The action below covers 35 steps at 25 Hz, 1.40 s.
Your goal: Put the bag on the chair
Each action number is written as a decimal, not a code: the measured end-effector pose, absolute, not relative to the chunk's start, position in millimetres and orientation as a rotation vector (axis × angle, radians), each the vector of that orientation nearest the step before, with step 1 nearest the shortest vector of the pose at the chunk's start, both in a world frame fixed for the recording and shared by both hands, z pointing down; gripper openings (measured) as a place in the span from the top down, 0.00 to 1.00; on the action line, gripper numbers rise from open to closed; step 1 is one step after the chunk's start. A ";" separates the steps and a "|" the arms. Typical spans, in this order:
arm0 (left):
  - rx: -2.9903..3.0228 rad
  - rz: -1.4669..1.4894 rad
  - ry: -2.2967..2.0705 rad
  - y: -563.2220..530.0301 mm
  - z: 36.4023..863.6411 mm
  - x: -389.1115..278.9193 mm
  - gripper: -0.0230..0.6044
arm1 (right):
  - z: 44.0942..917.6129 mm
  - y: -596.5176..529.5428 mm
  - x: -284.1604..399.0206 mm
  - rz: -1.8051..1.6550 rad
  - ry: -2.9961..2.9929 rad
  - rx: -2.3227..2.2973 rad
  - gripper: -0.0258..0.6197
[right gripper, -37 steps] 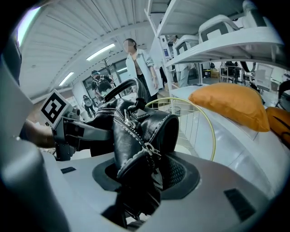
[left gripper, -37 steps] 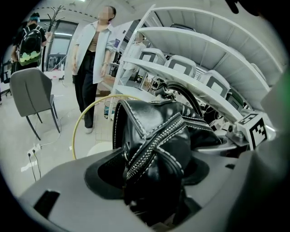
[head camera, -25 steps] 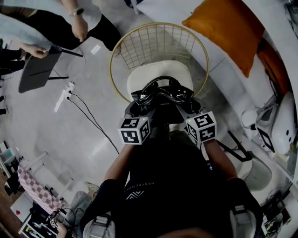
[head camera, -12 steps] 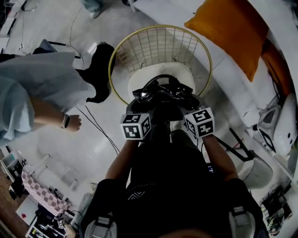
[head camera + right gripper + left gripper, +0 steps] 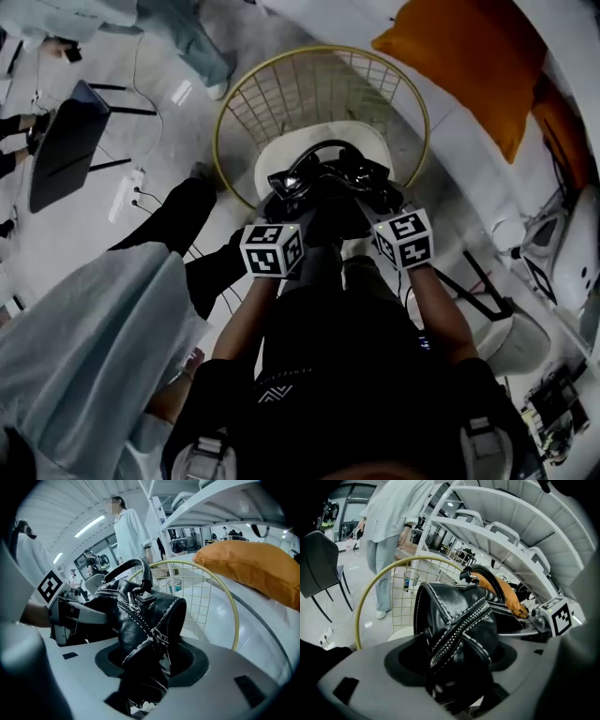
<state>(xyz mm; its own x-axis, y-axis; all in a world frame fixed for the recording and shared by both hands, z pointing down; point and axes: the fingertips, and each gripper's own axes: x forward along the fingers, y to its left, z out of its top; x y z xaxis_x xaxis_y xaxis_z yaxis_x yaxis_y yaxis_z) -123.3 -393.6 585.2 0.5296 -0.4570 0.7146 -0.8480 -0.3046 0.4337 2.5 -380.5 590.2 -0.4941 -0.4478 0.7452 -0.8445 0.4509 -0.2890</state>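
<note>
We hold the glossy black leather handbag (image 5: pixel 328 180) over the gold wire-mesh round chair (image 5: pixel 291 94), the left gripper (image 5: pixel 284 208) and the right gripper (image 5: pixel 377 202) each clamped on one end of it.

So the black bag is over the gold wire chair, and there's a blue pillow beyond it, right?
Not quite. The pillow is orange, not blue, as the head view shows. The rest holds: the black bag is over the gold wire chair, with the pillow beyond it.
</note>
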 end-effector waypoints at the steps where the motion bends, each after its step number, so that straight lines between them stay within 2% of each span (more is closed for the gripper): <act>1: 1.943 0.590 -1.067 -395.3 585.8 -122.4 0.43 | 591.9 -381.9 3.3 0.877 -2.120 1.079 0.64; 28: 1.944 0.532 -1.160 -428.1 592.0 -129.2 0.34 | 602.3 -408.3 16.1 0.965 -2.109 1.261 0.55; 35: 1.954 0.604 -1.156 -415.6 597.6 -132.4 0.33 | 595.7 -407.9 26.8 0.991 -2.128 1.309 0.55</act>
